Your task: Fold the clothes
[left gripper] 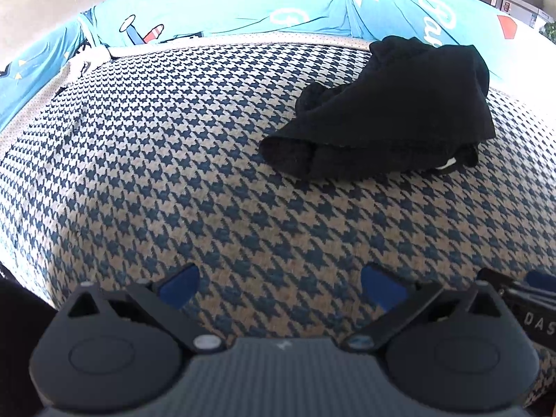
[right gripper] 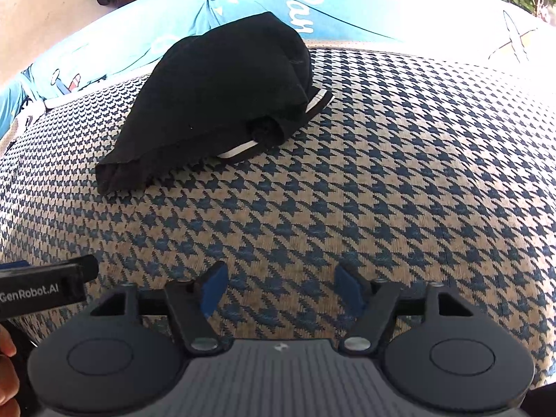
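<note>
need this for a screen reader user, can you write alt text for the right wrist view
A crumpled black garment with a white-striped edge lies on a blue and beige houndstooth cover, ahead and to the left of the open, empty right hand-held gripper. Behind it is light blue printed fabric, and the left hand-held gripper pokes in at the left edge.

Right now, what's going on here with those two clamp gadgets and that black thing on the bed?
A person is holding two grippers to fold clothes. A crumpled black garment with a white stripe lies in a heap on the houndstooth cover. Neither tool touches it: the left gripper and right gripper both hover open above the cover, short of the garment. A light blue printed sheet lies beyond.
</note>
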Demonstrator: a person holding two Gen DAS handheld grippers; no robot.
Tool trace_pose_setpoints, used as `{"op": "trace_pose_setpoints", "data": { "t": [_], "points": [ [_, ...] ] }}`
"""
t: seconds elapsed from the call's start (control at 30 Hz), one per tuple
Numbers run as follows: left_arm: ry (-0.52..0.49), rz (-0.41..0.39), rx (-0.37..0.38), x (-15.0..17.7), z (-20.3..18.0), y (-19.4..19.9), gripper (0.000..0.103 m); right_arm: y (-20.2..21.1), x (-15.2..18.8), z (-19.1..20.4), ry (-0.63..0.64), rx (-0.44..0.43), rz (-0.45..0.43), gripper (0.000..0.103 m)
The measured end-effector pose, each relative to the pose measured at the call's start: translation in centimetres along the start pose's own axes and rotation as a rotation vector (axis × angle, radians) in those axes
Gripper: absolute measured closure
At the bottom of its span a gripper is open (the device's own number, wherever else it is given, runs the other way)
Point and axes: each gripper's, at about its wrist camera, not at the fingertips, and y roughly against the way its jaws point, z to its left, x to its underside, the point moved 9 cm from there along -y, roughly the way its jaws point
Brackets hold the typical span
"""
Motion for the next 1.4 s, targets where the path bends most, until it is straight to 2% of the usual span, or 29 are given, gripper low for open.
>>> {"op": "trace_pose_setpoints", "data": {
  "t": [0.2, 0.5, 0.53, 0.6, 0.83, 0.93, 0.97, 1.1, 1.3, 1.4],
  "points": [
    [-0.004, -0.002, 0.003, -0.7, 0.0, -0.4, 0.0, -0.4, -0.6, 0.0, 0.005, 0.008, 0.004, 0.061],
    [-0.034, -0.003, -0.009, -2.2, -0.5, -1.3, 0.0, -1.3, -1.9, 0.0, 0.004, -0.006, 0.01, 0.064],
    [-0.039, -0.006, -0.008, -2.3, -0.6, -1.4, 0.0, -1.4, -2.1, 0.1, 0.005, -0.007, 0.008, 0.066],
    [-0.048, -0.012, -0.005, -2.6, -0.9, -1.4, 0.0, -1.5, -2.3, 0.2, 0.013, -0.008, 0.005, 0.081],
    [-0.071, -0.02, 0.008, -3.2, -2.0, -1.8, 0.0, -1.7, -2.5, 0.2, -0.007, -0.027, 0.016, 0.082],
    [-0.075, -0.018, 0.011, -3.0, -2.2, -1.8, 0.0, -1.7, -2.5, 0.2, -0.017, -0.029, 0.02, 0.075],
    [-0.076, -0.017, 0.012, -2.9, -2.3, -1.8, 0.0, -1.8, -2.5, 0.2, -0.02, -0.032, 0.021, 0.07],
    [-0.074, -0.015, 0.009, -2.9, -2.5, -2.0, 0.0, -1.7, -2.5, 0.2, -0.032, -0.036, 0.015, 0.039],
    [-0.06, -0.01, 0.008, -2.9, -2.4, -2.0, 0.0, -1.7, -2.7, -0.2, -0.053, -0.012, -0.002, 0.025],
    [-0.051, -0.017, 0.007, -2.9, -2.3, -1.9, 0.0, -1.8, -2.6, -0.4, -0.075, -0.031, -0.009, 0.024]
  ]
}}
